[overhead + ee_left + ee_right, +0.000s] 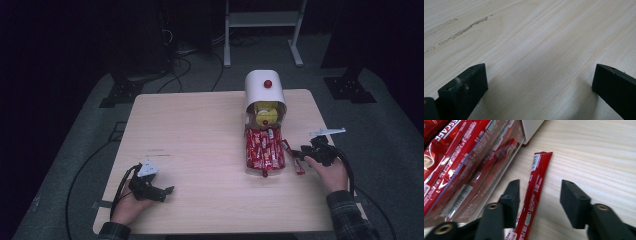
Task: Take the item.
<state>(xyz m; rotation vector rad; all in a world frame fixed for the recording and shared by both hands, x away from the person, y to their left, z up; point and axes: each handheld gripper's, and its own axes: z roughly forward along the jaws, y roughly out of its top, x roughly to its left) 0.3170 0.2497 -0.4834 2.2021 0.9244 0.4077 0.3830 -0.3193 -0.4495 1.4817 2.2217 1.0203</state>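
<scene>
Sachet (534,195) between open right tongs (540,192) (untouched)

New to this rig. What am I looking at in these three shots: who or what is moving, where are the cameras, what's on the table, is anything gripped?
No robot here: a person sits at a wooden table holding a hand-operated two-jaw gripper in each hand. The high view looks down from above the person's side; the left gripper is at lower left and the right gripper at the right. The other two pictures come from cameras riding on each gripper, looking along its black jaws.

On the table stands a white dispenser with a clear tray full of red coffee sticks. One loose red stick lies flat on the wood beside the tray.

Nothing is gripped. The left gripper's jaws are wide apart over bare wood; the right gripper's jaws are open on either side of the loose stick.
</scene>
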